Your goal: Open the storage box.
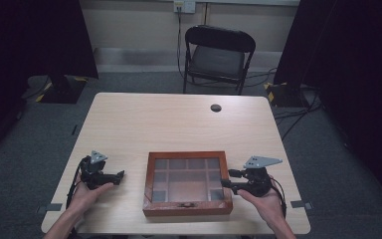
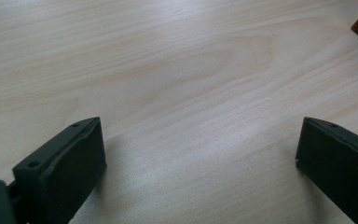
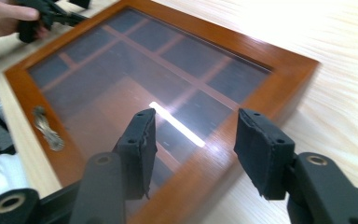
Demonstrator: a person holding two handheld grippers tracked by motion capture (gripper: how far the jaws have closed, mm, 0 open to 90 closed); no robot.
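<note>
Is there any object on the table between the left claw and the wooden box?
Nothing visible stands between them. In the high view, the left claw points toward the wooden box, and only bare table lies between. In the left gripper view, the jaws are open over plain wood, with the box's corner ahead at the right edge.

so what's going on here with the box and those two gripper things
A person sits at a wooden table with a gripper in each hand, either side of a shut wooden box with a glass lid. The right gripper is open at the box's right edge. The left gripper is open over bare table. Nothing is held yet.
</note>
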